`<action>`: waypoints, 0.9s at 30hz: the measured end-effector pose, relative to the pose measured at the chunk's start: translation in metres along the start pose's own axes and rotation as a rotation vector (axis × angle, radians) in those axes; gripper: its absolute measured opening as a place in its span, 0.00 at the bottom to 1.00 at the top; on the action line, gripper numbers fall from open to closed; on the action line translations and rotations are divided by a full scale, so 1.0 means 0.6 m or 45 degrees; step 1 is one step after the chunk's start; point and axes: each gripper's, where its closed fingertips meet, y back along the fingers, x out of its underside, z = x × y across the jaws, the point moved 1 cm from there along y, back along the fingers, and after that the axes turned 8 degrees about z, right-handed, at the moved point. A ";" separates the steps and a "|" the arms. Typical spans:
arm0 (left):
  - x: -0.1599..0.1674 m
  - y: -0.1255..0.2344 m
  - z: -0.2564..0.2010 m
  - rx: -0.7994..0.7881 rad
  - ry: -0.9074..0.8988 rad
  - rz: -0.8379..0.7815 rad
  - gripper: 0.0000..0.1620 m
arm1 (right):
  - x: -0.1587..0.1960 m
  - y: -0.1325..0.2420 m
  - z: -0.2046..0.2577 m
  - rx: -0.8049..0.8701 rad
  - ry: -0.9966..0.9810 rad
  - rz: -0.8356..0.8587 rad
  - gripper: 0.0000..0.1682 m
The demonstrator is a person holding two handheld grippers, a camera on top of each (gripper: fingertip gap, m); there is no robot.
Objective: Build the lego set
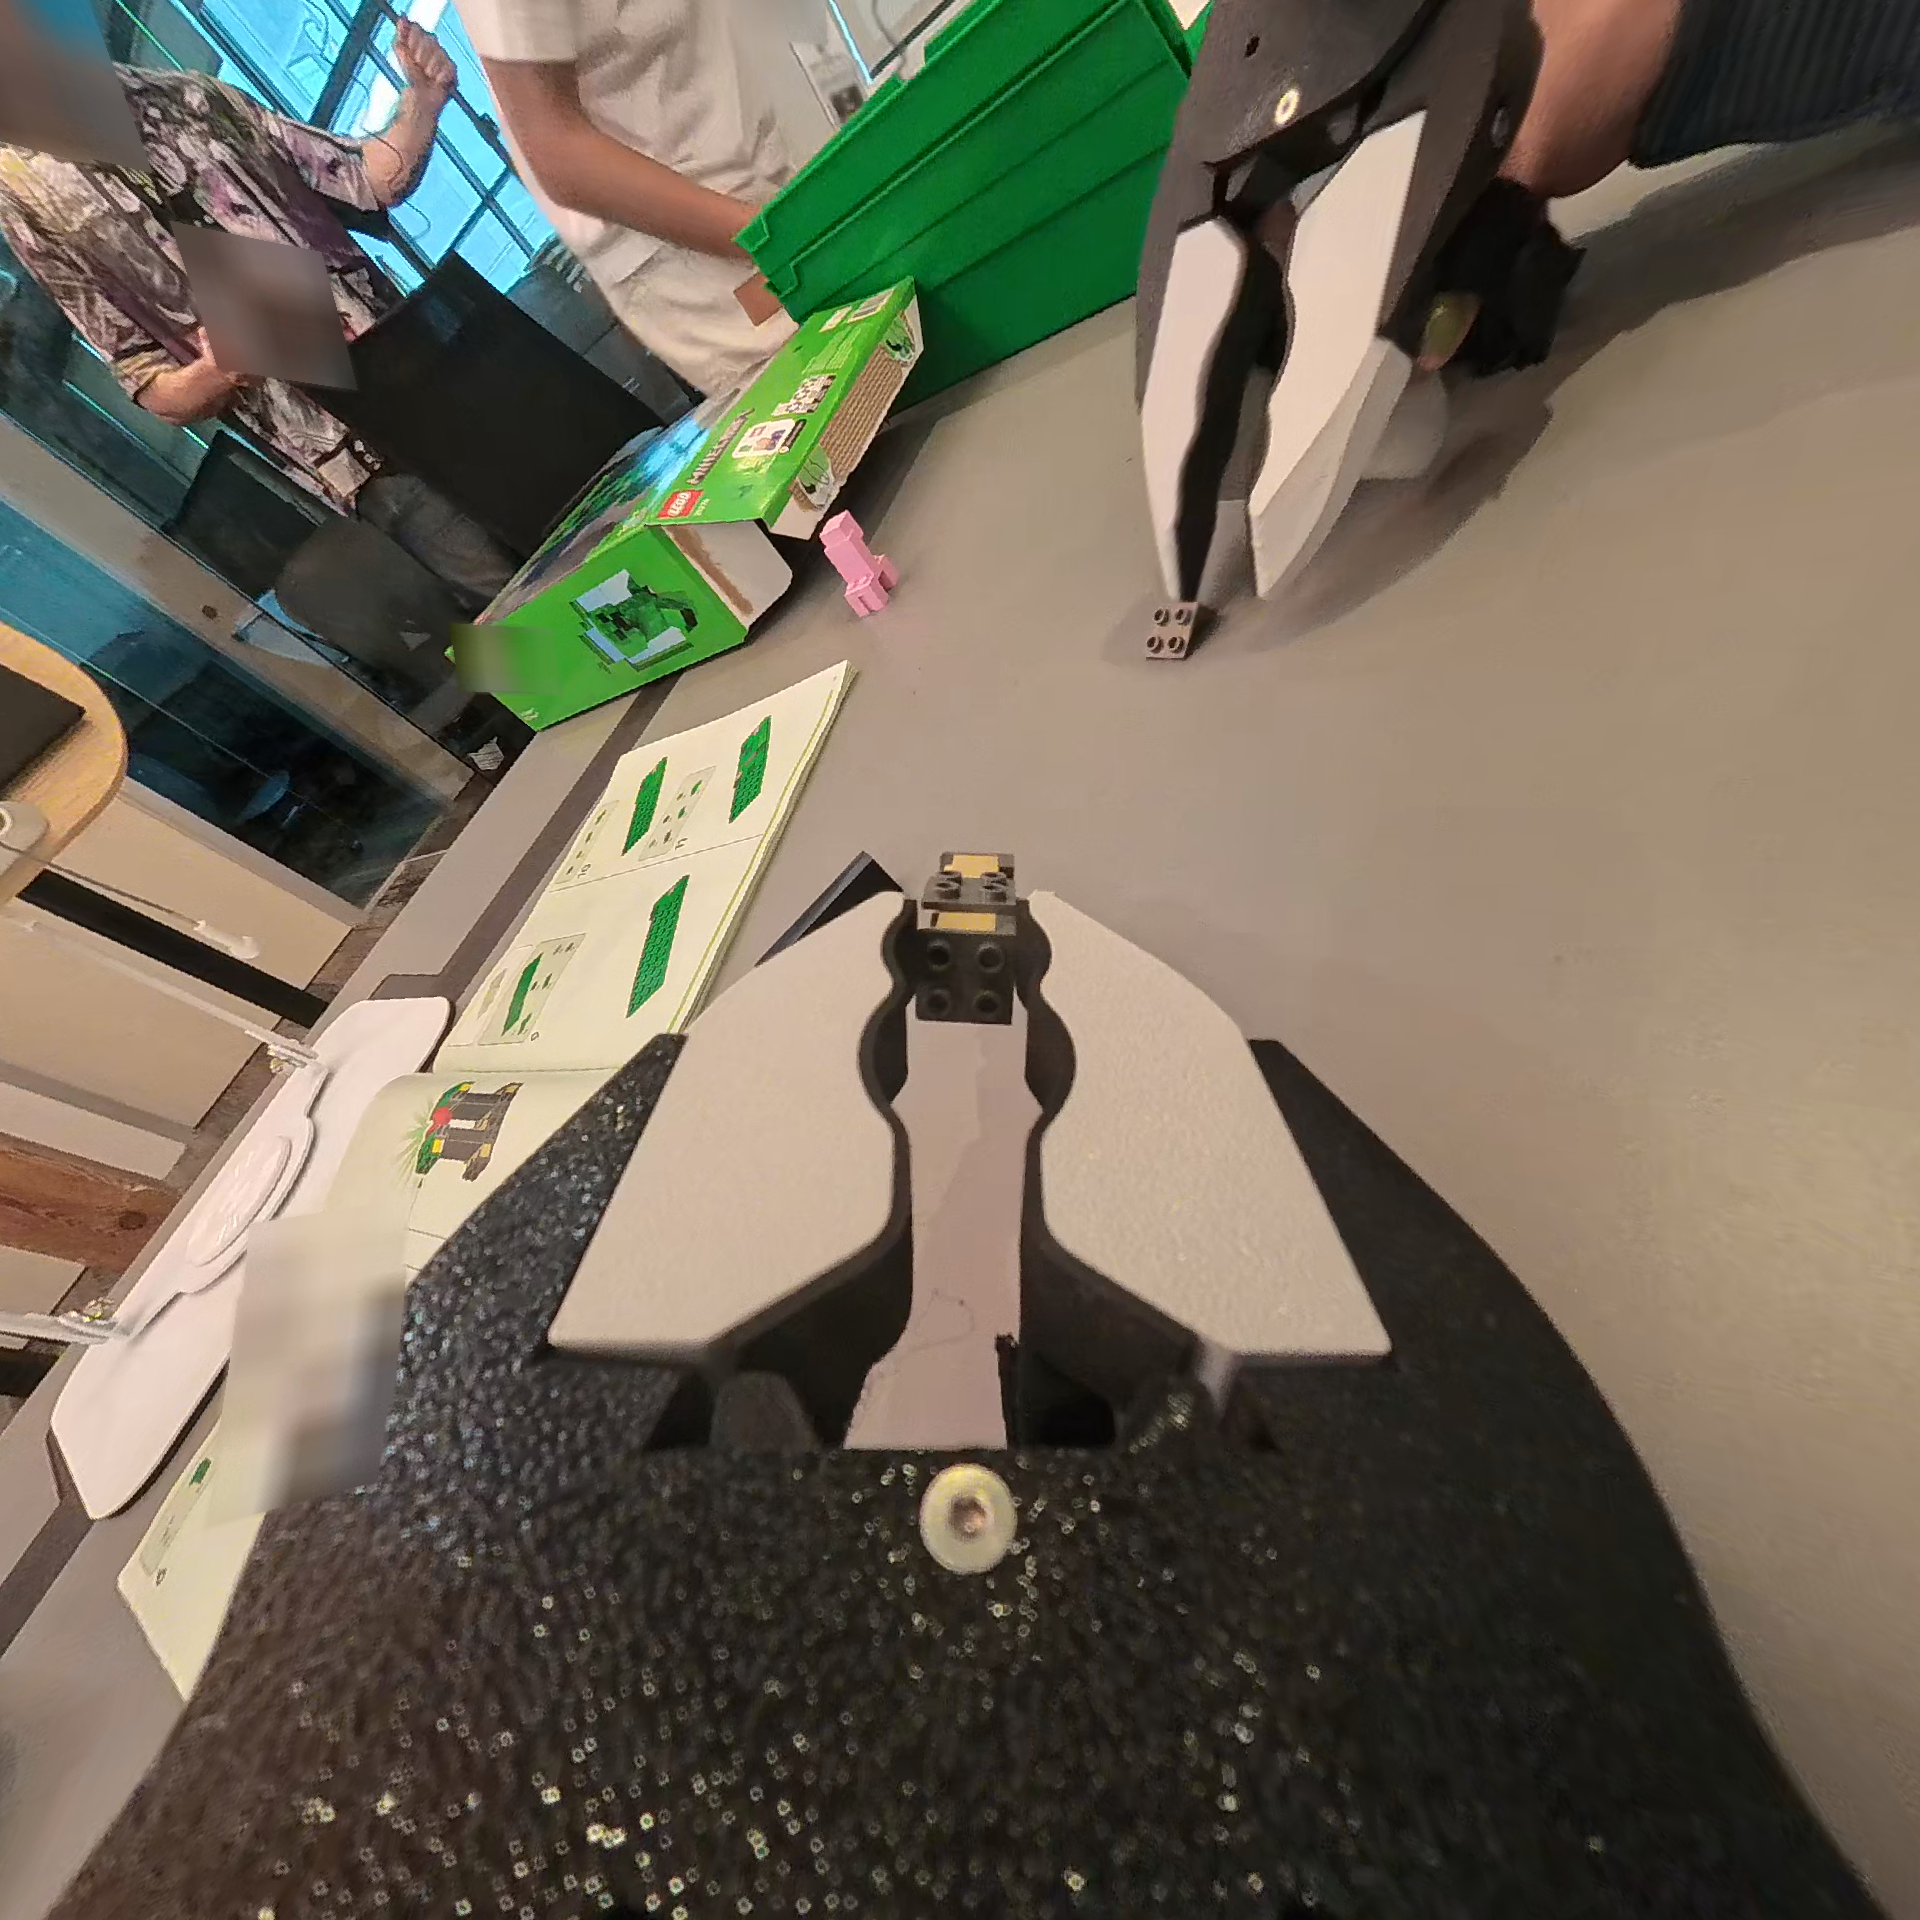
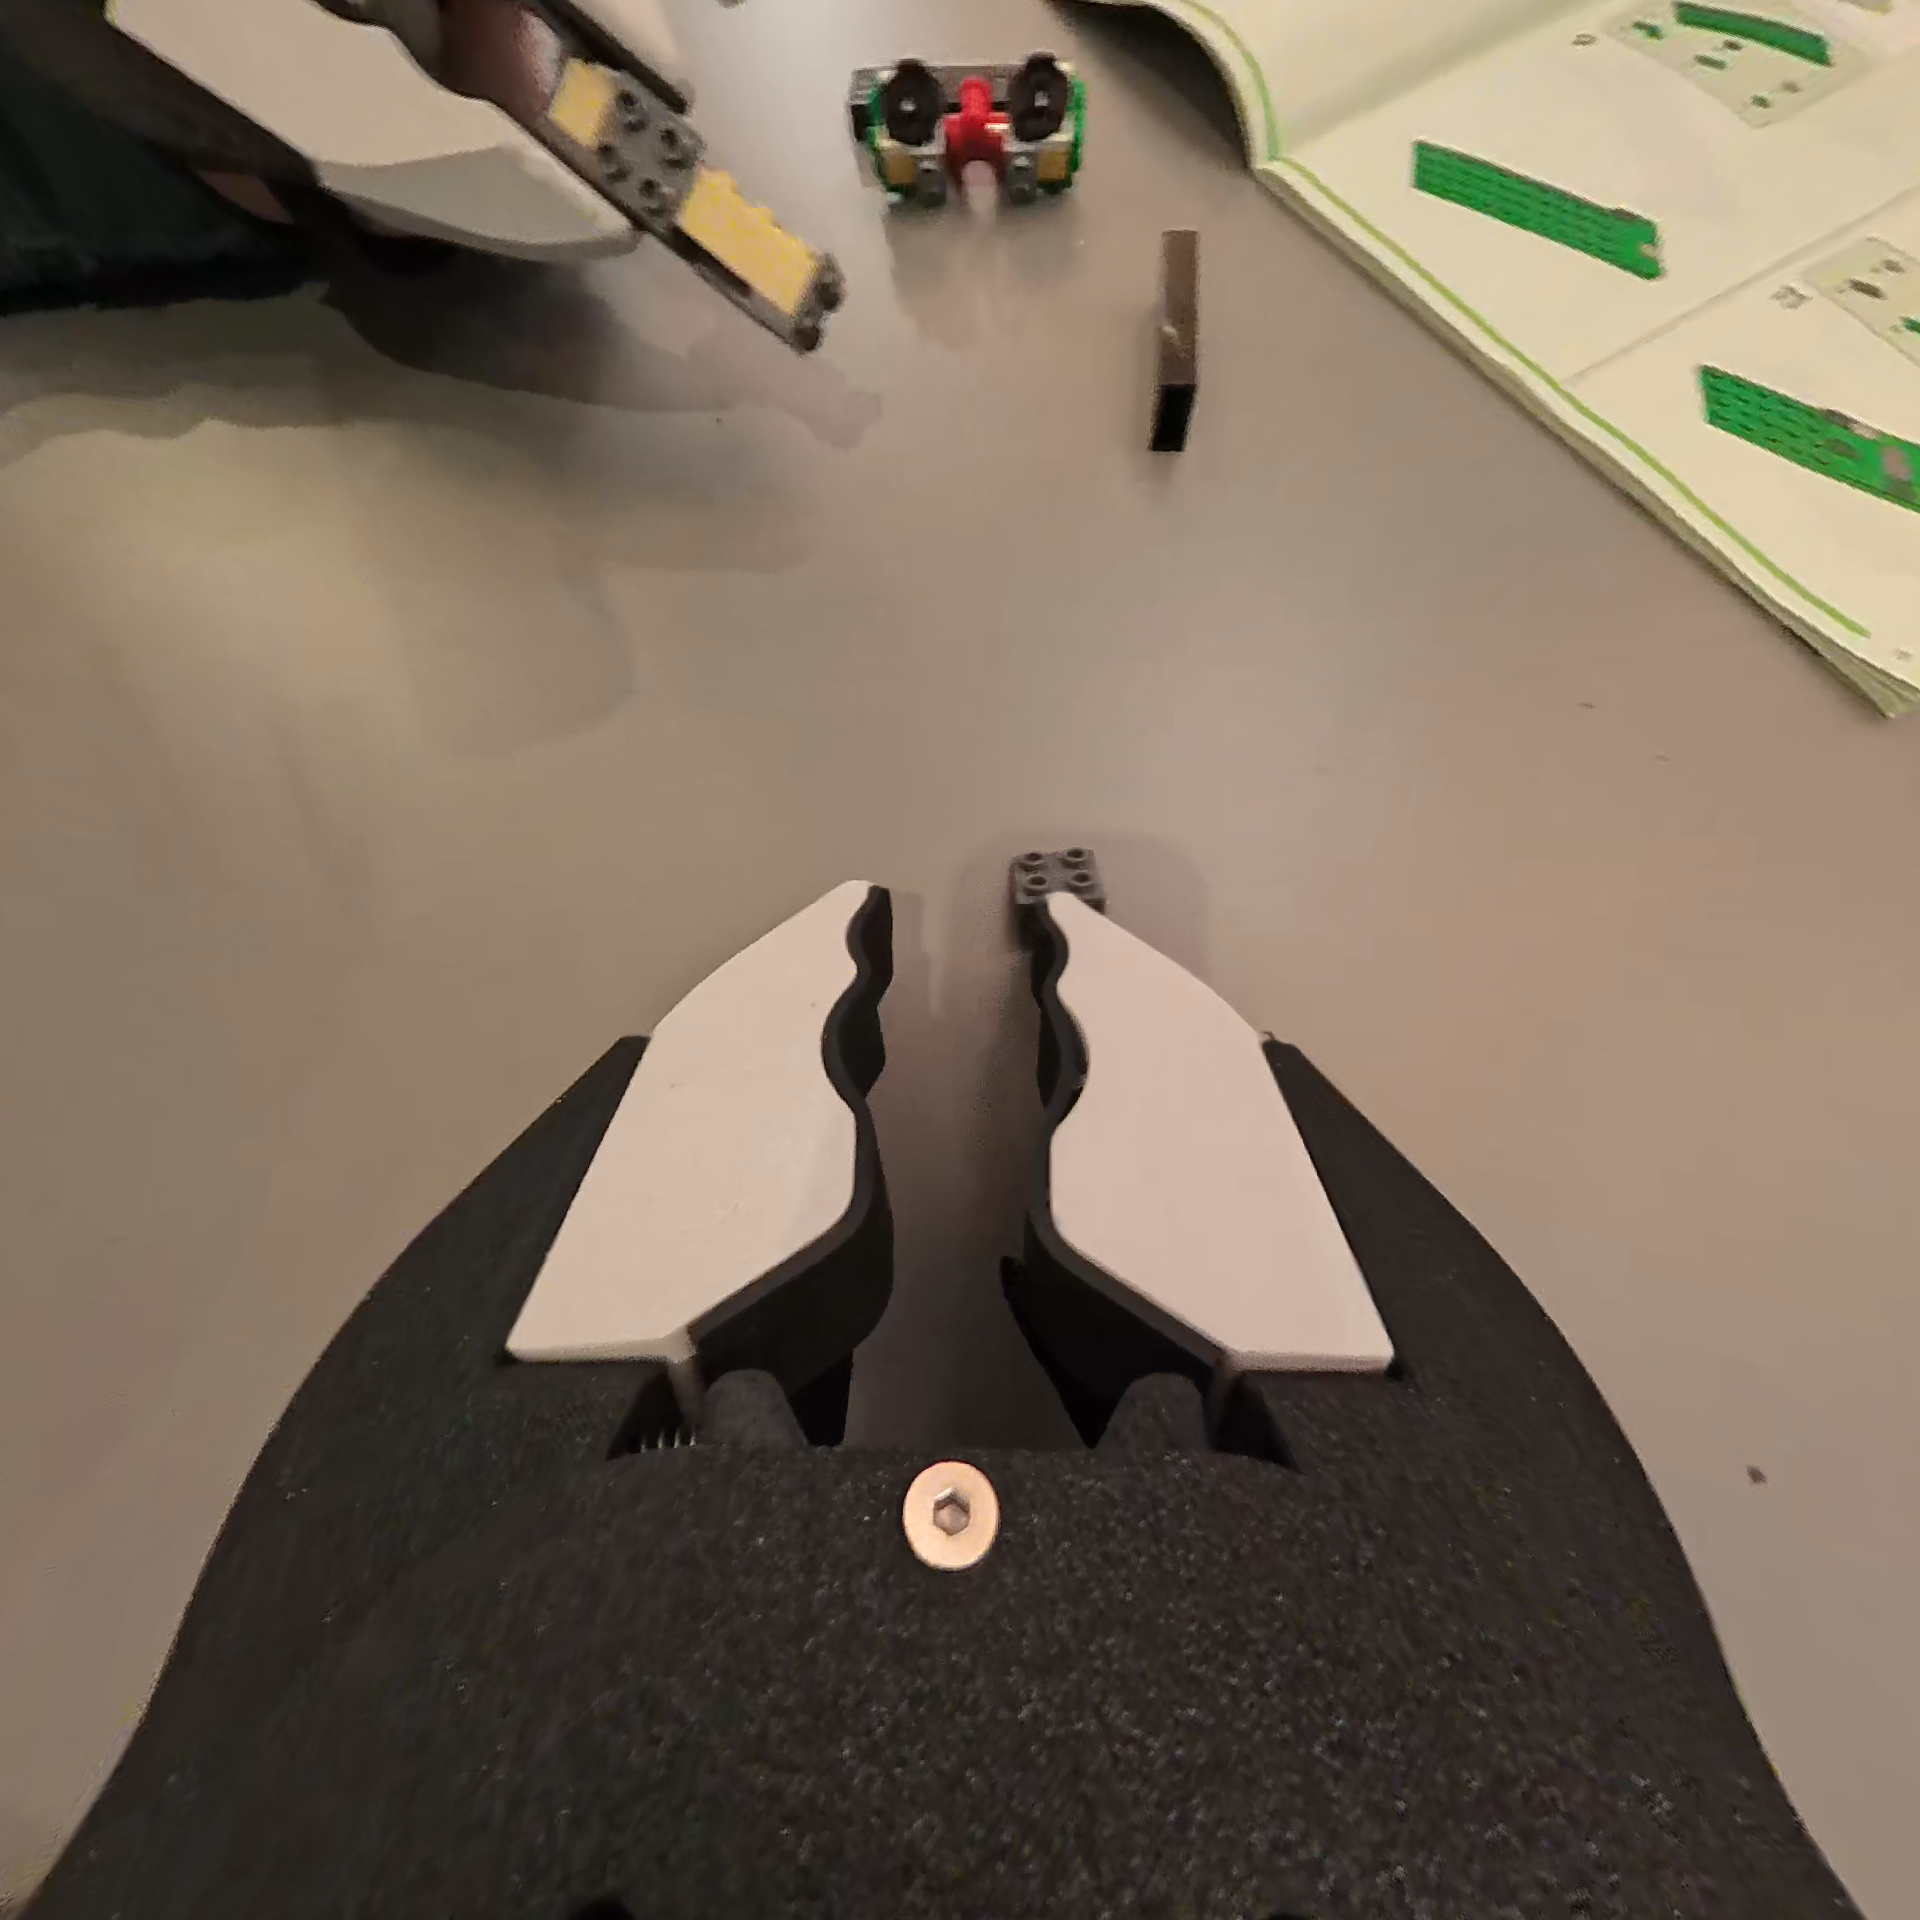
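Observation:
My left gripper [image 1: 964, 914] is shut on a long dark grey and tan brick assembly [image 1: 966, 935] and holds it above the grey table. It also shows in the right wrist view [image 2: 686, 187] at top left. My right gripper [image 2: 961, 904] is open, tips down at the table. A small dark grey 2x2 plate [image 2: 1060, 875] lies at its right fingertip, outside the gap. In the left wrist view the right gripper [image 1: 1226, 592] stands over that plate [image 1: 1174, 630]. A small built piece [image 2: 968, 130] with a red part and two black discs sits farther off.
An open instruction booklet [image 2: 1621, 312] lies at the right, also in the left wrist view [image 1: 665, 862]. A dark grey long brick [image 2: 1174, 338] lies near it. A green set box [image 1: 686, 540], a pink figure [image 1: 860, 566] and green bins [image 1: 977, 197] stand behind. People stand at the table's far edge. The tips of one gripper are about 15 cm away from the tips of the other. The small built piece [image 2: 968, 130] is about 10 cm from my left fingertips and 20 cm from my right.

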 end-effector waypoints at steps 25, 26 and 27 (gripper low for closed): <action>0.005 -0.003 0.000 0.008 0.010 0.016 0.11 | -0.001 -0.008 0.003 0.047 0.079 0.033 0.15; 0.005 -0.003 0.000 0.008 0.011 0.016 0.11 | -0.001 -0.008 0.002 0.052 0.072 0.032 0.15; 0.006 -0.003 0.001 0.008 0.012 0.017 0.11 | -0.001 -0.007 0.001 0.055 0.064 0.026 0.15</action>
